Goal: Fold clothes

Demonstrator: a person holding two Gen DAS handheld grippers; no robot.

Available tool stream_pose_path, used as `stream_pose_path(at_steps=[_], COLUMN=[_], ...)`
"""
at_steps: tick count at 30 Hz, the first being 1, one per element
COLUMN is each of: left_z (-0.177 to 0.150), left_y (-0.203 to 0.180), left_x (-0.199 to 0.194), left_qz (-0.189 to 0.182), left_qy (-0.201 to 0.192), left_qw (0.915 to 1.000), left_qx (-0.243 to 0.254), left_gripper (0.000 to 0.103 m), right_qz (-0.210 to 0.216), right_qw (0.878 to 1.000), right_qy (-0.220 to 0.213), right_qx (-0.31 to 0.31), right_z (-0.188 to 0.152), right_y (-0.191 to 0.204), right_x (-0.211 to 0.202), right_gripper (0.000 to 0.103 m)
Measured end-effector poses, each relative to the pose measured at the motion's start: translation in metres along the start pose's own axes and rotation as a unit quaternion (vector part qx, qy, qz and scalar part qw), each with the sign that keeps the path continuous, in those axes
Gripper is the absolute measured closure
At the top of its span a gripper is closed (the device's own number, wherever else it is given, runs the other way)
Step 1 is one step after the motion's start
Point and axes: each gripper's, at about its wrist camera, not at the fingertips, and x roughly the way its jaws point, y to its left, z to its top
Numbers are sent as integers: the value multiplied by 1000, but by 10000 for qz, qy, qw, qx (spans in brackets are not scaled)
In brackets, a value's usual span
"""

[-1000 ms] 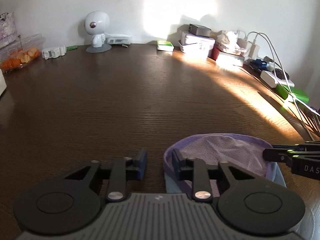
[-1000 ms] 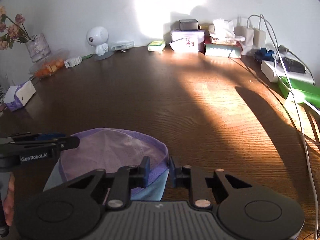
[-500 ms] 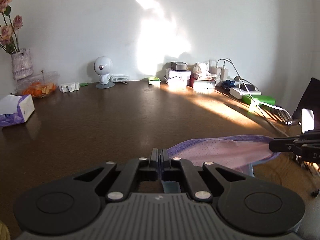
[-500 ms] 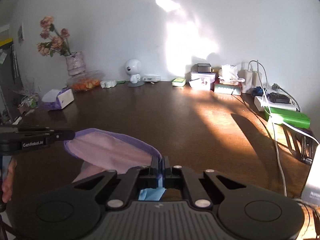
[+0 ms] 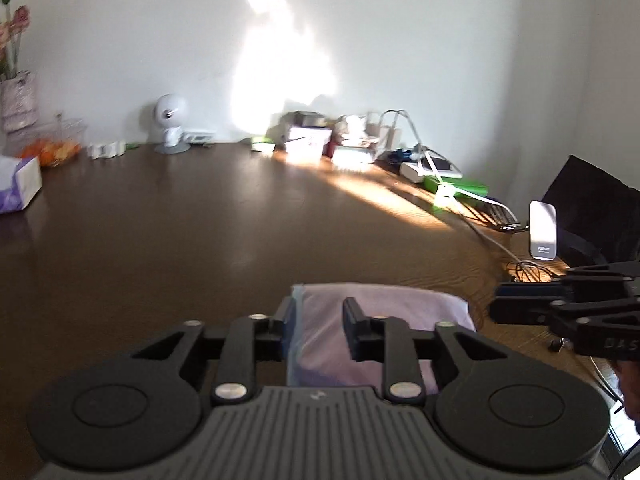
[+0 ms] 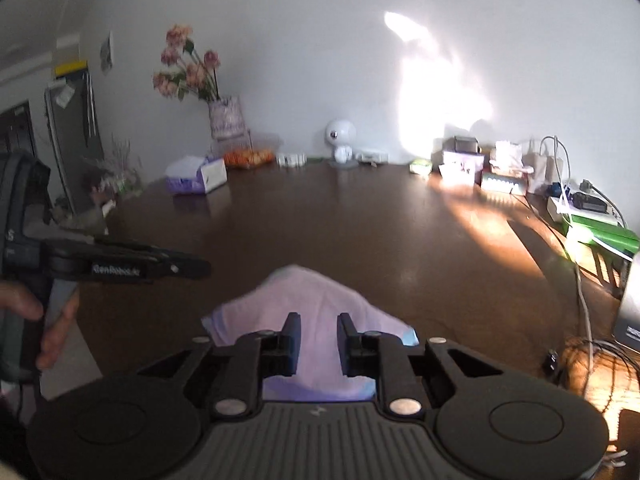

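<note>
A small lilac garment with pale blue trim (image 5: pixel 380 312) lies folded on the dark wooden table (image 5: pixel 180 232) at its near edge. My left gripper (image 5: pixel 318 318) is open above its left part, fingers apart with cloth showing between them but not held. In the right wrist view the same garment (image 6: pixel 316 300) lies under my right gripper (image 6: pixel 318 334), which is also open above it. The right gripper shows from the side in the left wrist view (image 5: pixel 560 308). The left gripper shows from the side in the right wrist view (image 6: pixel 132 268), held by a hand.
Along the back wall stand a white round camera (image 6: pixel 340 138), boxes (image 6: pixel 460 160), chargers with cables (image 6: pixel 560 184) and a green box (image 6: pixel 604 232). A tissue box (image 6: pixel 196 172), a vase of flowers (image 6: pixel 224 116) and a fruit tray (image 6: pixel 248 156) are at the back left. A phone on a stand (image 5: pixel 543 230) is at the right edge.
Both grippers were shut on the garment's edge and held it lifted half a second ago. Now both have opened, the garment lies folded flat on the table and the grippers have drawn back.
</note>
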Motion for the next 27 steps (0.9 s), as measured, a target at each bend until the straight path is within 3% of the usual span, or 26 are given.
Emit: stream_pose_path(at_steps=[1,4,7,9,11,14,17,18,19,20,21,22,25,27], left_z=[3,-7,-20,-22,-21,-9,7,10,11,9,6,3,-11,-15], left_y=[-7,-12,0,1,-8,-15,-15,-16,-16,-14,-11,-8,6,13], left_x=[15,42,33,25,19,8,8,18,28,39,50,58,54,42], left_qz=[-85,-160,-192,-237,-205,-47,-184,-198,-209,-214,-220,-237,-336,-315], left_qy=[128,680,738,894,1022,803,418,468,553,743,932,1079,1020,884], left_qw=[9998,9972,9970,9957,9939,9957,9986,9983,9978,9965,9949,9934,9942,9956], left_qx=[94,256,90,105,369,463,273,294,311,311,311,297,106,31], left_gripper=[68,70,62,62,64,64,63,64,65,71,85,86,80,68], right_qz=[-21,-99,217,365,335,-14,-8,-116,-225,-251,-275,-299,-427,-573], right_qw=[9999,9985,9966,9983,9982,9955,9956,9966,9974,9971,9966,9960,9954,9943], right_qy=[-77,540,613,406,-15,102,585,514,440,376,311,246,245,413], right_qx=[91,85,-500,-212,496,946,728,625,522,613,706,800,826,796], right_z=[3,-8,-23,-15,-2,9,-5,-9,-13,-13,-12,-12,-21,-30], right_y=[0,9,30,21,1,-12,-2,1,5,5,4,3,-1,-1], right_x=[12,62,52,39,37,66,94,93,92,85,77,70,52,51], right_gripper=[86,84,82,78,78,97,97,97,96,96,96,94,93,95])
